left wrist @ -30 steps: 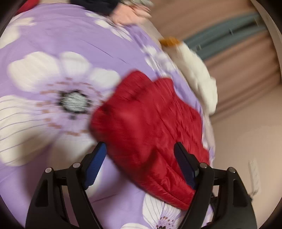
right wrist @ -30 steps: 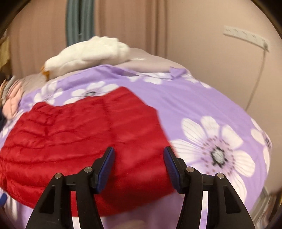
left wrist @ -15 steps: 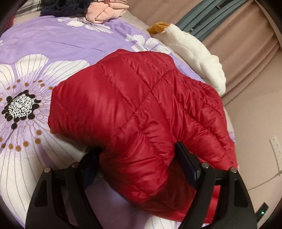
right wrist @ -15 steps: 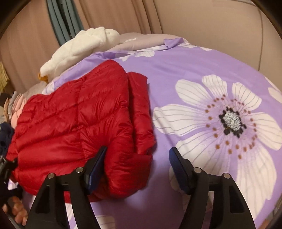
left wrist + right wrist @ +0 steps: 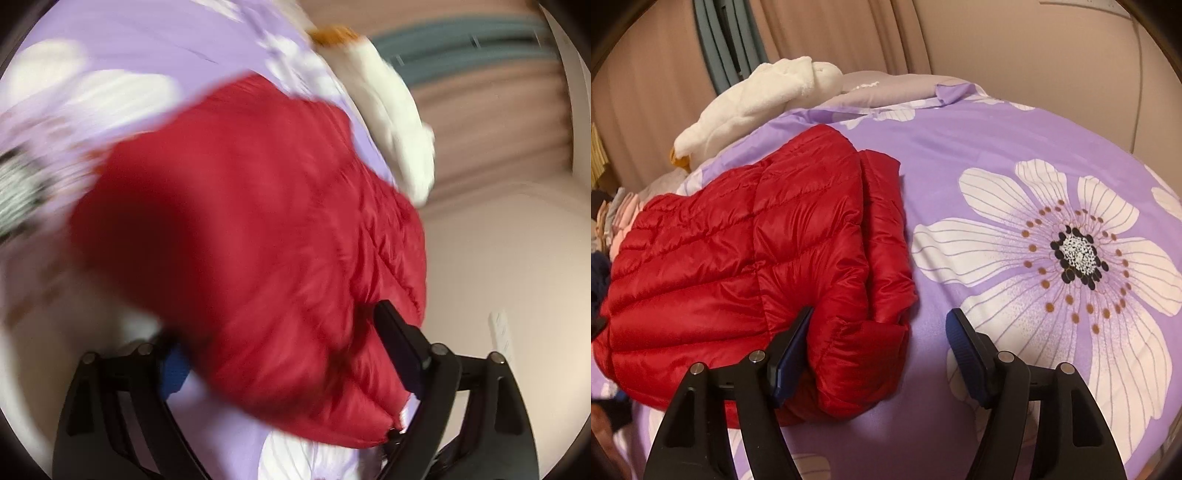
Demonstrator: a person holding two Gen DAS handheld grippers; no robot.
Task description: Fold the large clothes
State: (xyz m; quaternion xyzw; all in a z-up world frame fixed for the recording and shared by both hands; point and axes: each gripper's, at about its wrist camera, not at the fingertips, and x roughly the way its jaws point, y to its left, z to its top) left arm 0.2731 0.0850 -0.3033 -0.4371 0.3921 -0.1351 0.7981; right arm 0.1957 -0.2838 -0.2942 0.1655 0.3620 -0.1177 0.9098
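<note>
Red puffer jacket (image 5: 753,266) lies folded into a thick bundle near the bed's (image 5: 960,147) left edge, so folding looks nearly done; the left gripper (image 5: 291,354), now blurred with motion, keeps its spread jaws around the jacket's near edge, while the right gripper (image 5: 879,350), also spread, has barely shifted since half a second ago.
</note>
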